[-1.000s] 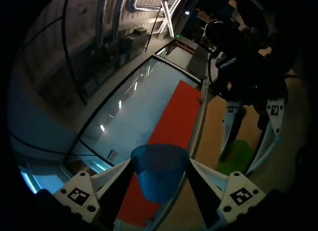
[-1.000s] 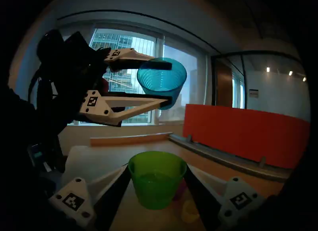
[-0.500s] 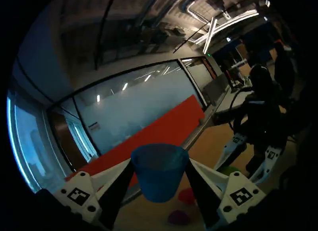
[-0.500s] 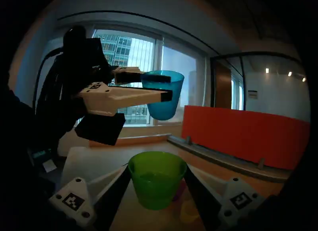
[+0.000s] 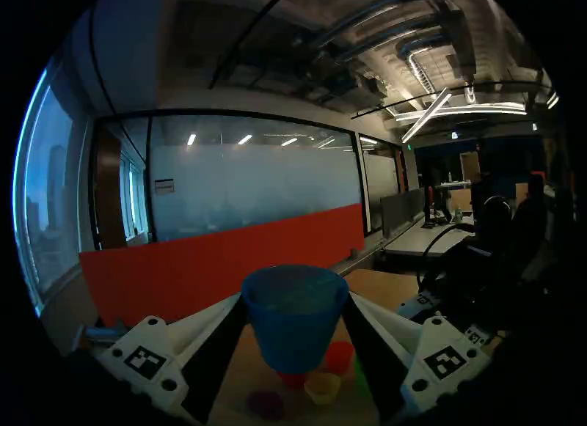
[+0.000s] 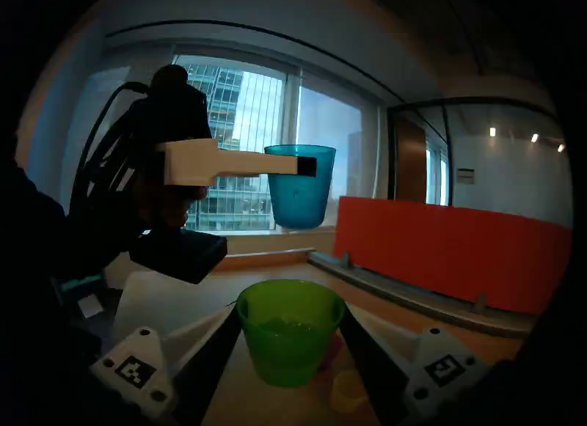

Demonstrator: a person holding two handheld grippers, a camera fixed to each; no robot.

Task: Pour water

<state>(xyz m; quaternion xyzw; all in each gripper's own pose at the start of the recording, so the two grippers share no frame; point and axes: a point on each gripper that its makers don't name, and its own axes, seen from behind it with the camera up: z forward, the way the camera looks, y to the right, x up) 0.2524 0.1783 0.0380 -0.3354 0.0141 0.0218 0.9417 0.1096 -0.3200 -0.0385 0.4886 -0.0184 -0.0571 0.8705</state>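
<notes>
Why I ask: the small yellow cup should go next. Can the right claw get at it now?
Probably not yet: the right claw is shut on the green cup, which fills its grip. The yellow cup lies close below on the table.

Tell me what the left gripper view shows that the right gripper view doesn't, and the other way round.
Left gripper view: ceiling strip lights and office desks. Right gripper view: the green cup, liquid inside, in the right tool, and a window onto tall buildings. Both: the blue cup upright in the left tool, the red partition, a small yellow cup on the table.
</notes>
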